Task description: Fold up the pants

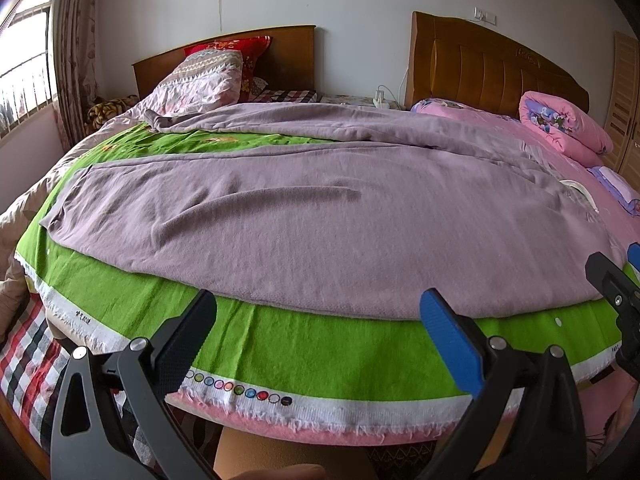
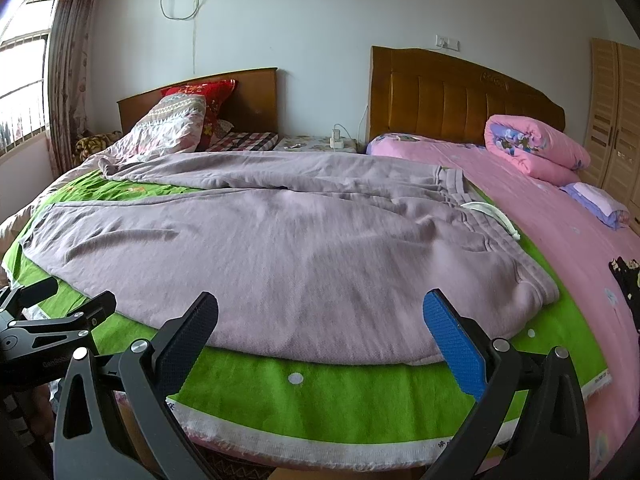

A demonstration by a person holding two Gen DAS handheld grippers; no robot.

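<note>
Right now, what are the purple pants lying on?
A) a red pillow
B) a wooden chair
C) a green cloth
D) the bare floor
C: the purple pants lie spread flat on the green cloth covering the bed, and the cloth shows all along their near edge. Both the left gripper and the right gripper are open and hold nothing.

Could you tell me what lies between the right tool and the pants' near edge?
Only bare green cloth, seen in the right wrist view, separates the right tool from the pants.
</note>
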